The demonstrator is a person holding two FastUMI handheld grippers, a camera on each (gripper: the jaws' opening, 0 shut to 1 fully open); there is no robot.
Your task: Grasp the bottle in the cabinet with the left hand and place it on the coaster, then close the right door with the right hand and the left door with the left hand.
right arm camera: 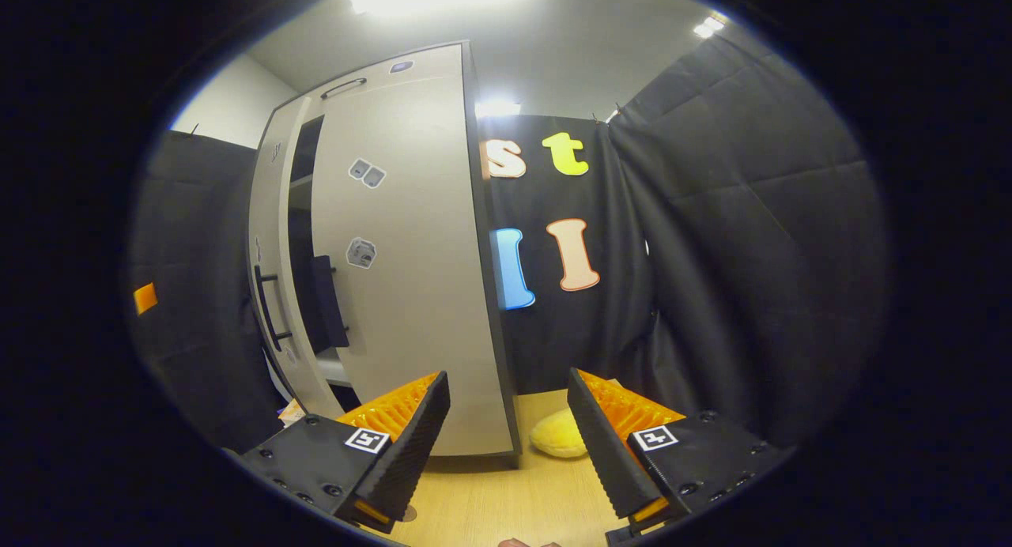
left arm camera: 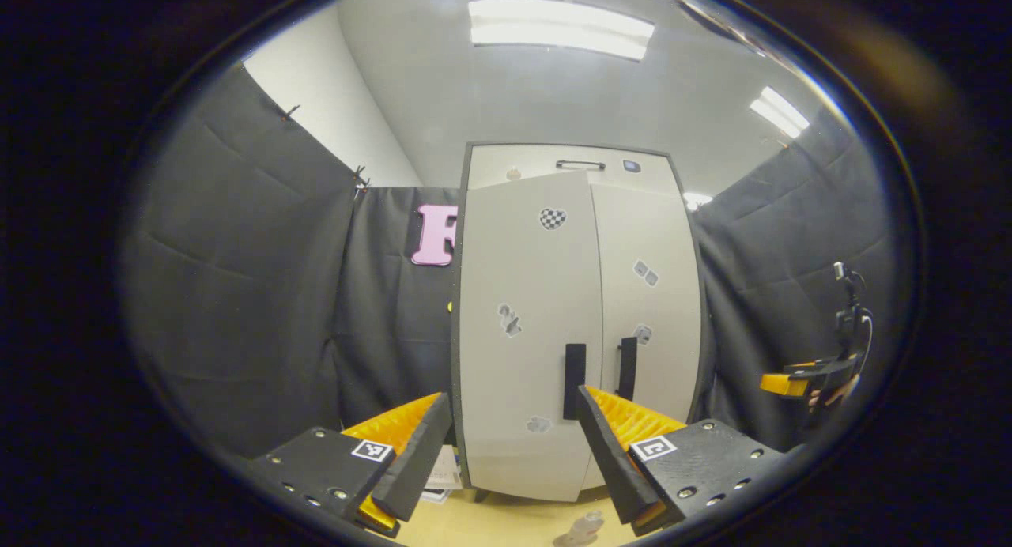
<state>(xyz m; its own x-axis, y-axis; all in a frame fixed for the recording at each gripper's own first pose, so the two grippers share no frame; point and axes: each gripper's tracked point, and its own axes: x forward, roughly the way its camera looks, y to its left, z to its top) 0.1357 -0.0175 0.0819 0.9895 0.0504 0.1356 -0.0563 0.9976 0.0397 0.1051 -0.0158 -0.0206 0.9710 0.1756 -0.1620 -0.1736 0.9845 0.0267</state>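
Booth; cabinet (left arm camera: 577,326) left door (left arm camera: 526,333) ajar; both grippers empty, spread.

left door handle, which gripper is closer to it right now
Left. The left gripper faces the left door handle, which shows just above its open fingers. The right gripper hangs off beyond the cabinet's right side.

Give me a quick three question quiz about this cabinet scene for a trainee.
1. True or false: the left gripper is shut on a door handle.
2. Which door stands ajar? A) left door B) right door C) neither
3. Fill in: the yellow object lies on the ____ beside the cabinet.
Key: 1 false, its jaws are open with nothing held; 2 A; 3 table.
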